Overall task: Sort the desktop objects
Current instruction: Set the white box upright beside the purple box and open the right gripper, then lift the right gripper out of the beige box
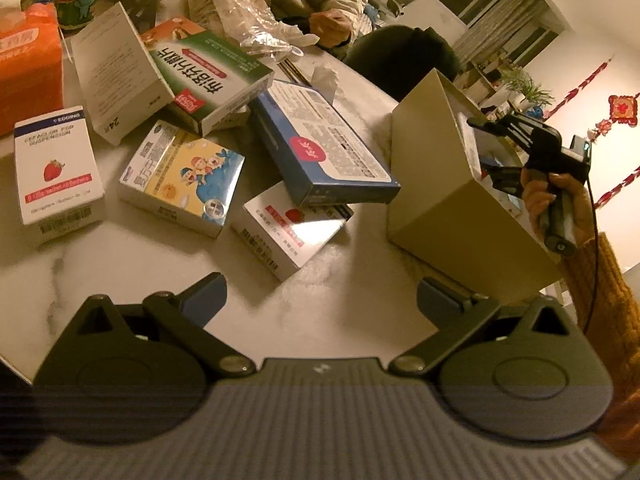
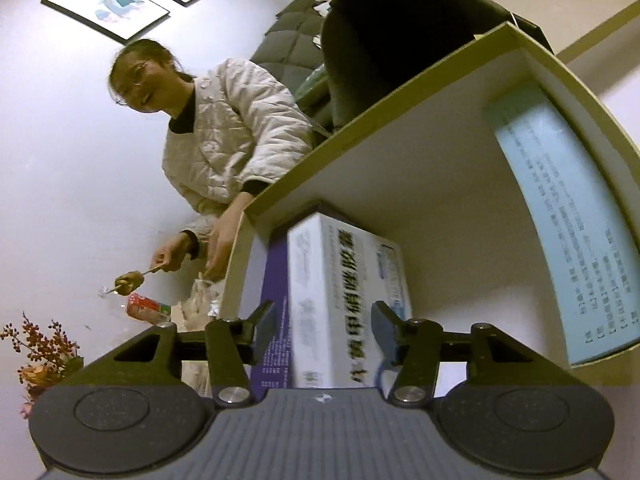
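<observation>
Several medicine boxes lie on the marble table (image 1: 120, 276): a white strawberry box (image 1: 56, 172), a cartoon-printed box (image 1: 184, 176), a flat blue box (image 1: 320, 140), a green-and-white box (image 1: 212, 76) and a second strawberry box (image 1: 288, 224). My left gripper (image 1: 320, 292) hovers open over bare tabletop in front of them. A tan carton (image 1: 432, 184) stands at the right. My right gripper (image 1: 480, 146) reaches into its mouth. In the right wrist view that gripper (image 2: 324, 328) is open, its pads clear of a white-and-purple box (image 2: 340, 272) resting inside the carton (image 2: 400, 184).
A pale blue box (image 2: 568, 220) leans on the carton's inner wall. An orange tissue pack (image 1: 28, 64), an open white box (image 1: 116, 76) and a plastic bag (image 1: 240, 12) sit at the back. A person in a cream jacket (image 2: 224, 132) sits opposite, beside a dark chair back (image 1: 400, 56).
</observation>
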### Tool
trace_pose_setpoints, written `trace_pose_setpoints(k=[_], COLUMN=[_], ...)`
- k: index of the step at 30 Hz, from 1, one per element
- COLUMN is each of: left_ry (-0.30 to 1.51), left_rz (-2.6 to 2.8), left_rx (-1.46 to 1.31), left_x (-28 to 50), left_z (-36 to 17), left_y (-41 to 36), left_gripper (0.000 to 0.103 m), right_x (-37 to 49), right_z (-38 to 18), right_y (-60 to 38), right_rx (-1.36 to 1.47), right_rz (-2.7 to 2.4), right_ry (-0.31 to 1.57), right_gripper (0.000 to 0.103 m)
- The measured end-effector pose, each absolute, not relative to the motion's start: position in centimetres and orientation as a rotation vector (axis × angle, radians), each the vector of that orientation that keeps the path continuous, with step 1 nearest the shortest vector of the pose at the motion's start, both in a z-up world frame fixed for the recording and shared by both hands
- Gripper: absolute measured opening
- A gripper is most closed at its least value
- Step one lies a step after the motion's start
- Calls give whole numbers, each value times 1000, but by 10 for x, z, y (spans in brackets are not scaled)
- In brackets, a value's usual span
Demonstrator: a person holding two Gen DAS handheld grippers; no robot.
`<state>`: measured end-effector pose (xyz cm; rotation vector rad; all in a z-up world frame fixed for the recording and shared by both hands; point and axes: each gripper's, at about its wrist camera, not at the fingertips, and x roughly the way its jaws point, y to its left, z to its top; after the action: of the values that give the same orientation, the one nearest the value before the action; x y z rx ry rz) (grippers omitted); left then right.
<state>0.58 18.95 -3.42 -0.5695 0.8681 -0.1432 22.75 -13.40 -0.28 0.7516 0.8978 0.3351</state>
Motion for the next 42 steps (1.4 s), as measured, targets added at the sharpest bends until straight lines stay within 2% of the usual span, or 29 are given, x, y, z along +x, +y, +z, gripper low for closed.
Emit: trace_pose_setpoints(k=[8,20,22,24,34,42], left_ry=[869,875,878,880,893,893], left_rz=[-134,-130,-126,-125,-124,-113], left_rx=[-581,-591,-595,-598,-605,-608], left_x=[6,4,4,4,6,7], left_z=[-36,-39,-40,-41,-45,-46], left_y=[193,194,196,197,198,201], left_gripper=[103,103,103,103,103,103], right_x=[218,207,207,206,198,211], right_z=[11,34,35,35,25,23], right_y=[-117,-85,-75,-68,-53,-47], right_rx=[645,284,195,83,-271,-338], right_rz=[383,515,528,539,571,574], right_ry=[947,1036,1048,1060,1037,1006], right_gripper=[57,56,53,43,26,25])
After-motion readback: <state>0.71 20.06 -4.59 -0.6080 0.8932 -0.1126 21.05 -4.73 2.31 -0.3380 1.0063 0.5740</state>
